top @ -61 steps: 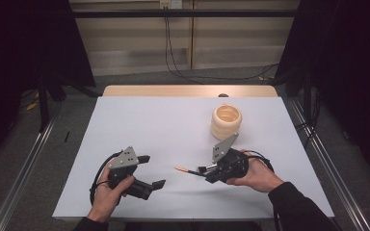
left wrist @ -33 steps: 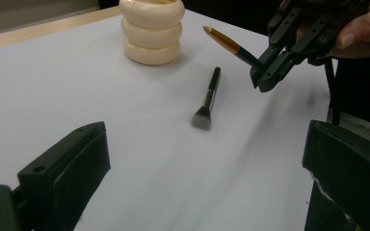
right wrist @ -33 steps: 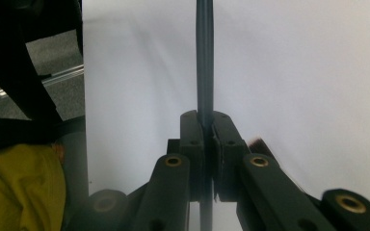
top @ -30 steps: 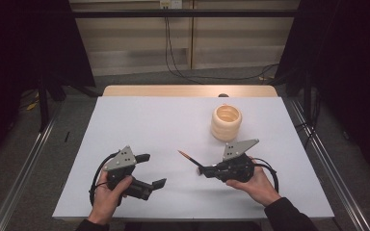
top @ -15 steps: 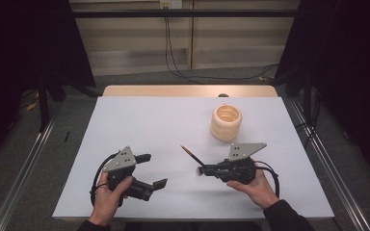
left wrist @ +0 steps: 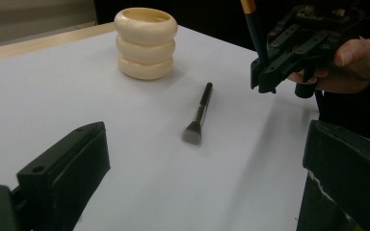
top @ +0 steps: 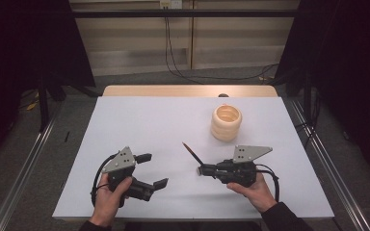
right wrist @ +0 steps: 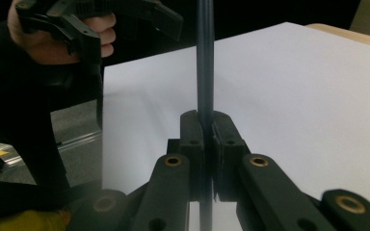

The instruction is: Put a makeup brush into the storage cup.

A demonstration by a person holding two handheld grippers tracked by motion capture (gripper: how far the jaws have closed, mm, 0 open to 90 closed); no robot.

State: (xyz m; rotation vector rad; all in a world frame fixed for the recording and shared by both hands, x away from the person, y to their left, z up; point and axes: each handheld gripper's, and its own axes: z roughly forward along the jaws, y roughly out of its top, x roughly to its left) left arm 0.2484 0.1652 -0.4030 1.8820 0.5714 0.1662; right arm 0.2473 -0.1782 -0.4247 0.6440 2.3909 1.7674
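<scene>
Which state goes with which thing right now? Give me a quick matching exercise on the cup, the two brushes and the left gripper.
Things:
1. cream ringed cup
2. flat-headed brush
3. thin dark brush handle
4. left gripper

States:
A. clamped between the shut jaws of the right gripper
B. jaws apart, nothing between them
C. stands upright on the white table top, away from both grippers
D. lies flat on the white top, touched by nothing

Pairs: 1-C, 2-D, 3-A, 4-B
</scene>
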